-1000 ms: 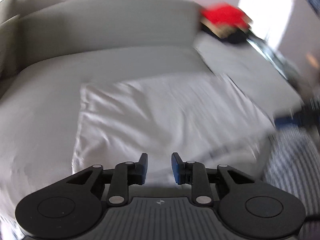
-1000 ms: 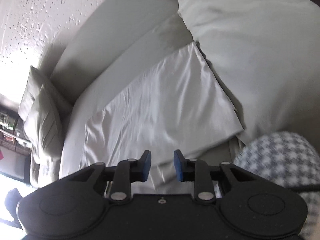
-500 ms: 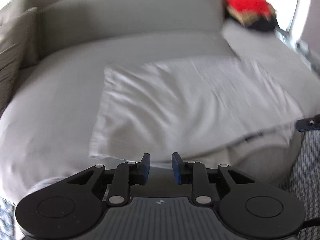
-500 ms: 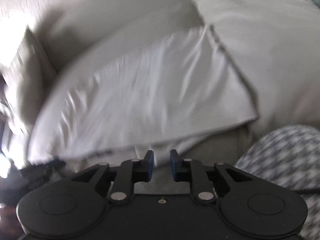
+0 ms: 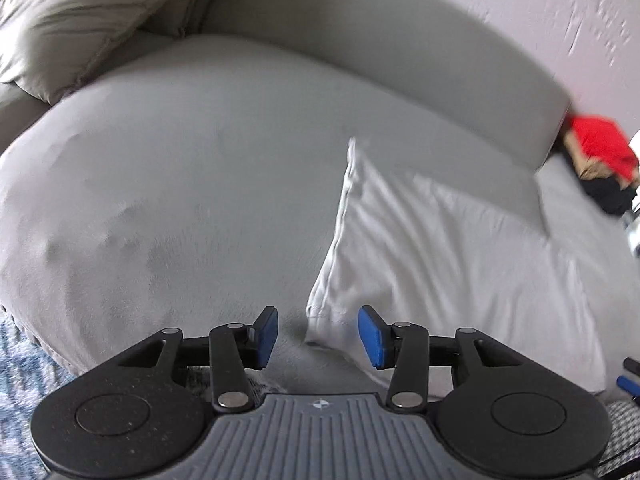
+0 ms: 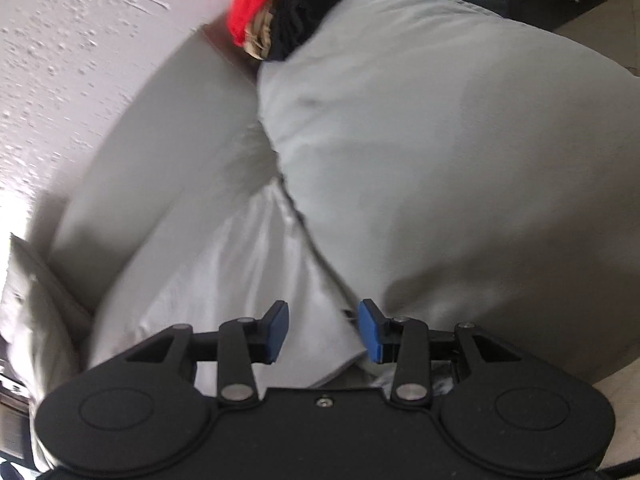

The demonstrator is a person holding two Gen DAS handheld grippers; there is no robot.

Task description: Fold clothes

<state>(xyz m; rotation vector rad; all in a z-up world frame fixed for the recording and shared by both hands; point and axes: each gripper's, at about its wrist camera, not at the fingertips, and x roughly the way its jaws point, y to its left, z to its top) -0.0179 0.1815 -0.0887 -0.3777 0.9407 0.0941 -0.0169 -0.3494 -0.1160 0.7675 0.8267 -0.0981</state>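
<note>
A white folded cloth [image 5: 448,248] lies flat on the grey sofa seat [image 5: 180,184]. My left gripper [image 5: 318,338] is open, with the cloth's near left corner lying between its blue pads. In the right wrist view the same cloth [image 6: 248,276] runs along the seam beside a grey cushion [image 6: 460,160]. My right gripper [image 6: 323,330] is open over the cloth's near right corner. Neither gripper holds anything.
A pile of red and black clothes [image 5: 600,160] sits at the sofa's far right corner; it also shows in the right wrist view [image 6: 280,12]. A grey pillow [image 5: 88,20] leans at the far left. A patterned rug [image 5: 24,376] lies below the seat's front edge.
Both grippers have opened wider and moved apart. The left has swung to the cloth's left corner, the right to its right corner. The cloth has not moved.
</note>
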